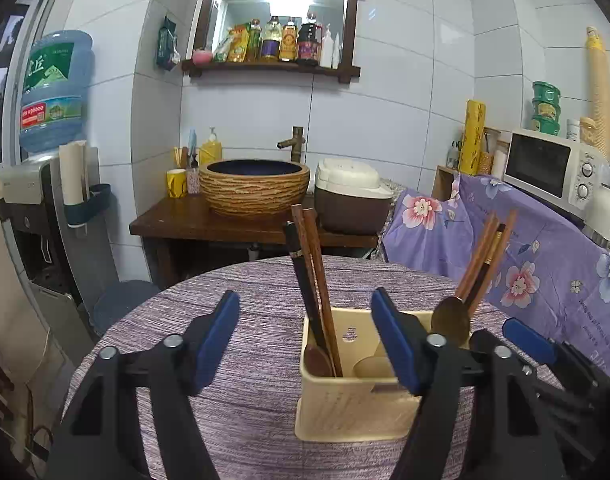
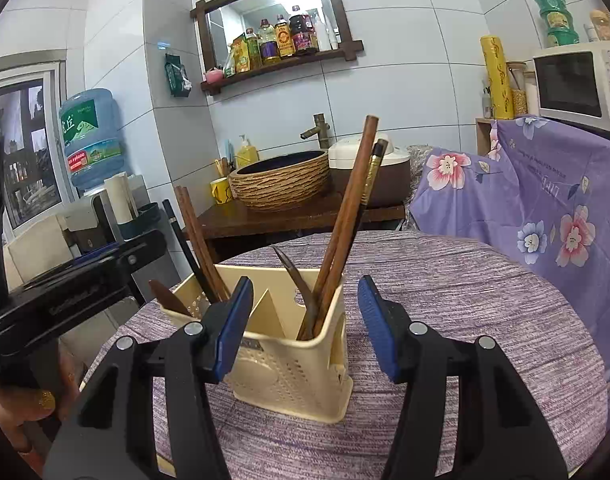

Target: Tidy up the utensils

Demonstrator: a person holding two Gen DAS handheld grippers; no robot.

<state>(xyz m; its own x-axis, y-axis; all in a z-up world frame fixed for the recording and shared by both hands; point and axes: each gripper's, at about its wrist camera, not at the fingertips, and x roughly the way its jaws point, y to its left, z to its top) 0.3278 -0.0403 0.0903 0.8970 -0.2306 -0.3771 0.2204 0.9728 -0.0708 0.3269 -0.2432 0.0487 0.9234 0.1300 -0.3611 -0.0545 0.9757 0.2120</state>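
A cream utensil holder stands on the round table with the purple cloth. Brown and black chopsticks and a wooden spoon lean in its left compartment. More chopsticks and a dark spoon stand in its right compartment. My left gripper is open, its right finger in front of the holder and its left finger over bare cloth. My right gripper is open around the holder's right end, with a gap at its right pad. Neither holds anything.
Behind the table stand a wooden counter with a woven basin, a rice cooker and a microwave above a floral cloth. A water dispenser is at the left. A hand holds the left gripper.
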